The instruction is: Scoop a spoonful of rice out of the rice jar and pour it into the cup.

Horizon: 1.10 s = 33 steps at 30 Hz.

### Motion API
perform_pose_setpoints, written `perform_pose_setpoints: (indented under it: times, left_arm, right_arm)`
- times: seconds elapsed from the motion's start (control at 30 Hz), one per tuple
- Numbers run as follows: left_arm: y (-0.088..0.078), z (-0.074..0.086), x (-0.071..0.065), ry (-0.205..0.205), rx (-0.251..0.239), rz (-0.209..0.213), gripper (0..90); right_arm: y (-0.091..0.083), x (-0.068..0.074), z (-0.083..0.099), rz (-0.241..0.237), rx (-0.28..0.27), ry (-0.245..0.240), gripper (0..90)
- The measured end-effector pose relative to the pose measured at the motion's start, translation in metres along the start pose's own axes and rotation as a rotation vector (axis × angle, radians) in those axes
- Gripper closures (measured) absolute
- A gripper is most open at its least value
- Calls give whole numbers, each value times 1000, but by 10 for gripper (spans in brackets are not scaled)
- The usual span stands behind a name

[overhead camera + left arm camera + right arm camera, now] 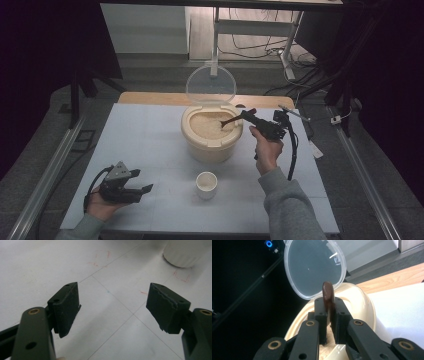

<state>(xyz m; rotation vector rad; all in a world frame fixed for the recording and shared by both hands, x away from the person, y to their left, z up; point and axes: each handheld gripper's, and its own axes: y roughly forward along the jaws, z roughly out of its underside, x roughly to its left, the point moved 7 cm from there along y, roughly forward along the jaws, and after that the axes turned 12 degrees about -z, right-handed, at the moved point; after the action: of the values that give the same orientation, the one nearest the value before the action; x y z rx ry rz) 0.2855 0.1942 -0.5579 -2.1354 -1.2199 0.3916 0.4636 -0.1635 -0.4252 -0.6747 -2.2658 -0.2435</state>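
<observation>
A cream container [212, 145] full of rice [205, 126] stands mid-table, its clear round lid [211, 85] swung up behind it. My right gripper [246, 116] is shut on the handle of a dark spoon [230, 121], whose bowl dips into the rice. In the right gripper view the jaws [328, 312] pinch the brown spoon handle [327, 293] in front of the lid [314, 265] and the container rim [362, 302]. A small white cup [206, 184] stands in front of the container. My left gripper [145, 189] rests open at the near left, and its jaws [112, 307] hold nothing, with the cup [183, 252] beyond them.
The work surface is a pale gridded mat [145, 135] with faint red marks [181, 276]. A wooden table edge [150, 97] runs behind it. Metal rails [55, 165] flank both sides, and a table frame with cables [280, 45] stands further back.
</observation>
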Motion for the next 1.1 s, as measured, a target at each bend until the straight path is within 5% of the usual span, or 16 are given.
perform_pose_setpoints:
  times: [1.1]
  left_arm:
    - [1, 0, -1, 12, 4, -6, 259]
  right_arm:
    - [-23, -8, -15, -86, -89, 192, 836]
